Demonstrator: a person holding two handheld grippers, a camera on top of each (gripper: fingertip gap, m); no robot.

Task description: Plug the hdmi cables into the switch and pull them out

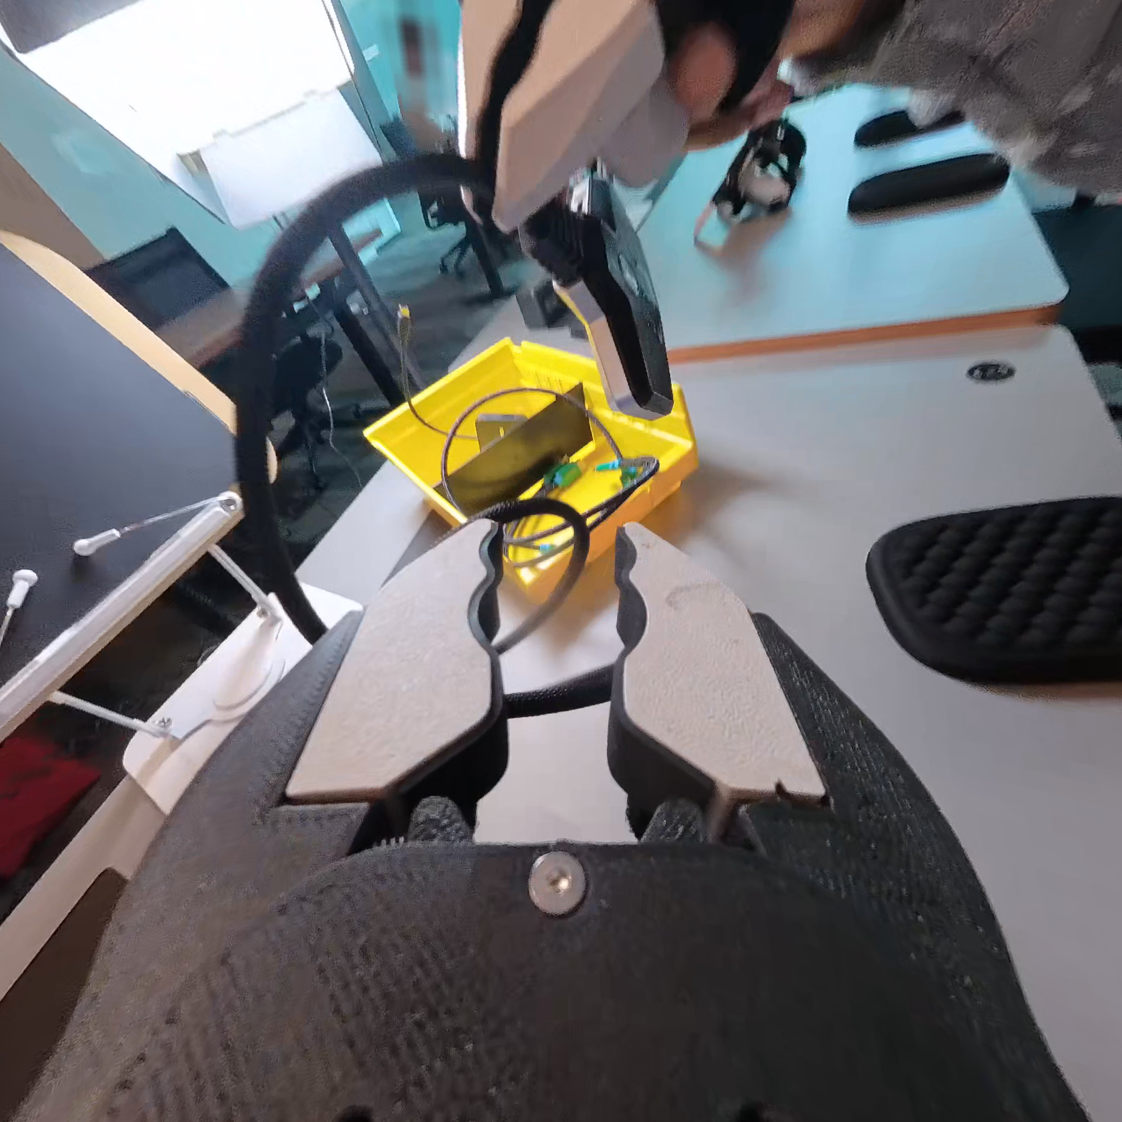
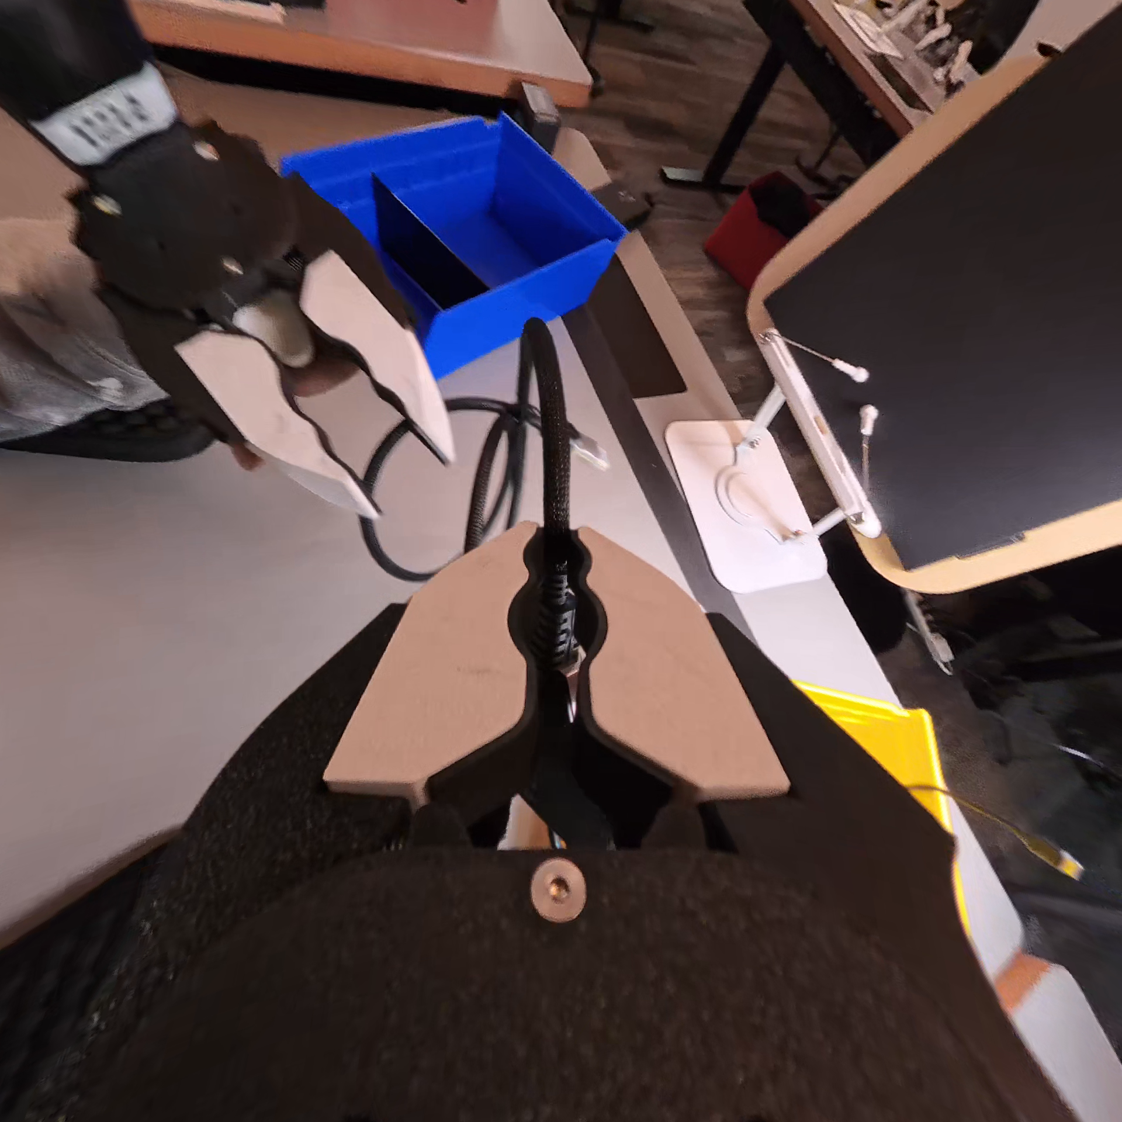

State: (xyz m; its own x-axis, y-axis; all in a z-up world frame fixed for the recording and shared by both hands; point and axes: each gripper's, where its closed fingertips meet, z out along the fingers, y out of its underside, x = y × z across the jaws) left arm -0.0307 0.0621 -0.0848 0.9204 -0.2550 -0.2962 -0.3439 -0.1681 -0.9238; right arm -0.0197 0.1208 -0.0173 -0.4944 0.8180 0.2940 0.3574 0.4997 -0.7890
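My right gripper (image 2: 557, 534) is shut on the plug end of a black braided hdmi cable (image 2: 554, 425). The cable runs forward out of the jaws and down to a coil (image 2: 492, 461) on the grey table (image 2: 182, 607). In the left wrist view the right gripper (image 1: 646, 394) hangs above a yellow bin, and the cable (image 1: 255, 425) arcs from it down the left side and passes under my left fingers. My left gripper (image 1: 558, 534) is open and empty, low over the table. It also shows in the right wrist view (image 2: 408, 482), jaws apart. No switch shows in either view.
A yellow bin (image 1: 662, 479) with thin cables and a black divider stands ahead of the left gripper. A blue bin (image 2: 516, 200) sits at the table's far edge. A black wrist rest (image 1: 1002, 589) lies right. A white stand base (image 2: 747, 504) and a black board (image 2: 971, 303) are off the table edge.
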